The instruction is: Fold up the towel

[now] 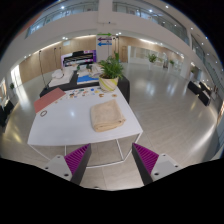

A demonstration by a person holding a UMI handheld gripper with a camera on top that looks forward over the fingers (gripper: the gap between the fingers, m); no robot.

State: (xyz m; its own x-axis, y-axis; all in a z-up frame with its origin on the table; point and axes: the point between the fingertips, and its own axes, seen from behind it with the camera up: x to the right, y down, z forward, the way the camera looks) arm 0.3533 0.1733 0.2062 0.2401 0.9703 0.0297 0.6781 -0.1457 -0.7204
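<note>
A beige towel (pixel 107 116) lies folded on the right part of a white table (pixel 70 122), well beyond my fingers. My gripper (pixel 112 158) is open and empty, held high above the floor in front of the table's near edge. The purple pads (pixel 77 155) show on both fingers, wide apart, with nothing between them.
A pink folder (pixel 48 98), small items and a cable ring (pixel 43 113) lie on the table's left and far parts. A potted plant (pixel 110 70) stands at its far end. Beyond are dark desks, wooden cabinets and a glossy floor (pixel 165 110).
</note>
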